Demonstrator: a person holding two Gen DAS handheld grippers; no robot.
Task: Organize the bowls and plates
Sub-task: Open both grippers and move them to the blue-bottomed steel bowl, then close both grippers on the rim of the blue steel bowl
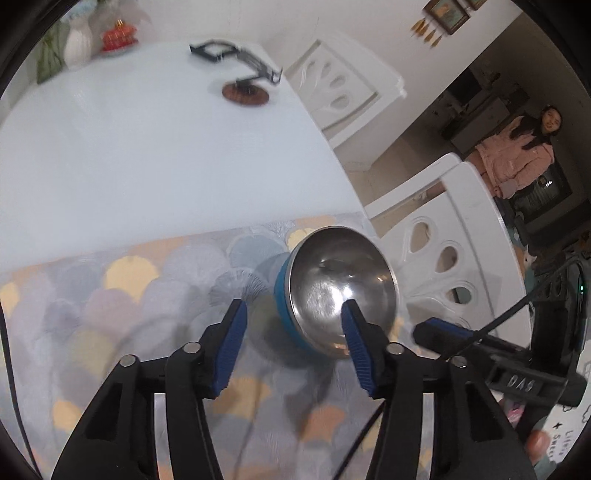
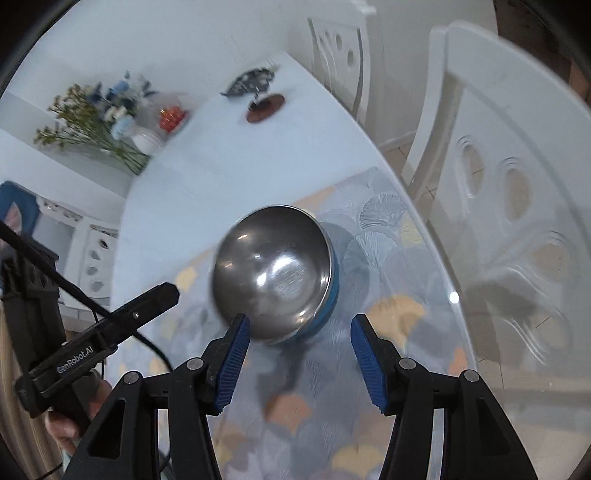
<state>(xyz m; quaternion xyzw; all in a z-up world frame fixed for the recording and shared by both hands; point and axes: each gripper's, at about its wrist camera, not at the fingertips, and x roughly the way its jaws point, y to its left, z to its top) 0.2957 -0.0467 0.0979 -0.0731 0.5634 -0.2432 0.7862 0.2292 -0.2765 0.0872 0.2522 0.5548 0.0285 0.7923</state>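
- Ahead of both tongs stands the steel bowl, blue outside, on the patterned mat; it blocks the straight way forward.
- The left gripper has its jaws spread, one blue pad overlapping the bowl's rim in view; bare mat lies to its left.
- The right gripper has its jaws wide, the bowl just beyond its left pad; open mat lies between and right of the pads.
- Past the bowl the white table runs bare up to a brown coaster, a vase and a red ornament, well apart.
- White chairs crowd the table edge to the right.
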